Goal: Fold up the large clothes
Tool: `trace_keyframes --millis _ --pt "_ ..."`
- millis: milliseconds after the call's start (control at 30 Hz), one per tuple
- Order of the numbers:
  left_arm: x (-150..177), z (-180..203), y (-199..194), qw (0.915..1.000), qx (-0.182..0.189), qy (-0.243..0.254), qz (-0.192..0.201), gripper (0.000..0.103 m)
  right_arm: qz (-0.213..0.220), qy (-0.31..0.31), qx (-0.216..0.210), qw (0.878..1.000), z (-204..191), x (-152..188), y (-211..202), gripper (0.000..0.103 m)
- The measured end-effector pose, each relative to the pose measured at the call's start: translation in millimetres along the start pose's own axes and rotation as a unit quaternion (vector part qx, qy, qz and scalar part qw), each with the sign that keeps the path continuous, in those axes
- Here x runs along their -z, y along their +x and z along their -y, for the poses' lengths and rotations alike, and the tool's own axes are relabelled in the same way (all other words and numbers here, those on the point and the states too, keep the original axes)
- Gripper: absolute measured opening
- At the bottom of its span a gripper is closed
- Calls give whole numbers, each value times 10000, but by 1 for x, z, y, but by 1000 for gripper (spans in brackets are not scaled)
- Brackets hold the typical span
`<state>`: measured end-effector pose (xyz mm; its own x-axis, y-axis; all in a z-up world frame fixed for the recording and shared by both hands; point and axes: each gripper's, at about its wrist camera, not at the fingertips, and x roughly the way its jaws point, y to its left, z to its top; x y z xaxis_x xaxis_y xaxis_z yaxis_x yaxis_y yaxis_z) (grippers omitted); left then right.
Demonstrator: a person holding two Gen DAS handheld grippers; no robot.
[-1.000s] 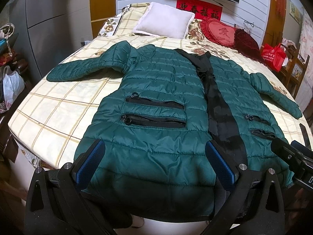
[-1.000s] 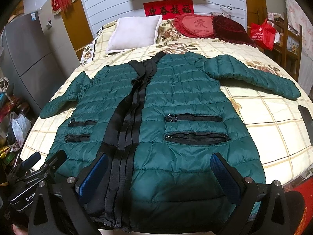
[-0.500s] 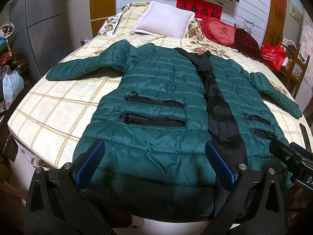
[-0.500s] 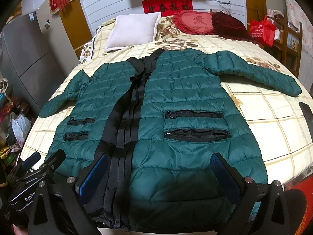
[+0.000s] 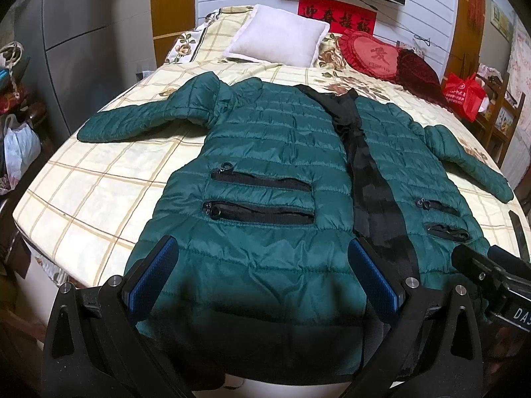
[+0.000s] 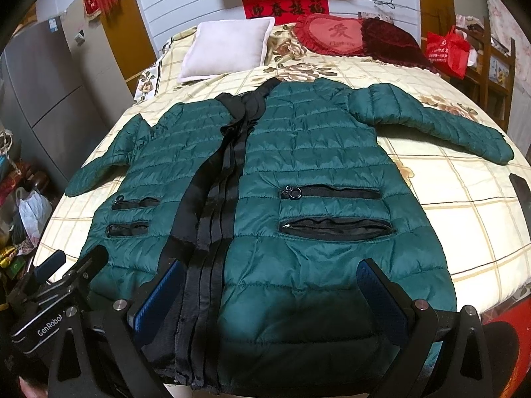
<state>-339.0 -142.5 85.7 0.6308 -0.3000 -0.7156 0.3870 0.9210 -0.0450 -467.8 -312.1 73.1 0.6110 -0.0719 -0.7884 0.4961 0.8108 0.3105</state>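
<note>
Puffy green jacket (image 5: 272,146) flat on bed (image 5: 99,179): light, slippery; best pinched at hem; left claw (image 5: 264,277), right claw (image 6: 270,293) wide open, empty

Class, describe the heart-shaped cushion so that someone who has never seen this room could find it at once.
Start at the bed with the cream checked cover, where a green quilted coat lies spread. Look to the head end, under the red banner. The heart-shaped cushion lies between a plain white pillow and a dark maroon cushion; it alone is red, frilled, and bears a character.
</note>
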Motion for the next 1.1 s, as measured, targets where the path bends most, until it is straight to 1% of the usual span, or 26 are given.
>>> trace_keyframes --millis 167,300,500,633,700,800,900,1100 --pt "-9 -2 5 10000 -22 40 6 102 18 -51 37 10000 -3 -7 2 103" --pt "-20 -2 8 9999 -53 60 71 102 41 -44 21 10000 -3 -19 5 103" --pt "-42 -7 20 9999 -95 24 84 102 54 -134 -8 9999 -10 -44 15 103" --pt "-59 -13 33 10000 -18 -82 -36 102 4 -234 -25 9997 -18 -62 27 103" --pt "-70 -19 40 9998 -2 -184 -88 102 -52 -256 -99 9996 -22 -69 32 103" --pt "-85 -26 48 9997 -87 -229 -47 102 -110 -215 -235 9994 -25 -82 40 103" --pt "-96 -31 55 9996 -157 -218 -14 102 -119 -215 -315 9992 -32 -98 49 103" --pt "-121 -44 75 9994 -183 -291 -107 102 -69 -310 -542 9980 -47 -129 63 103"
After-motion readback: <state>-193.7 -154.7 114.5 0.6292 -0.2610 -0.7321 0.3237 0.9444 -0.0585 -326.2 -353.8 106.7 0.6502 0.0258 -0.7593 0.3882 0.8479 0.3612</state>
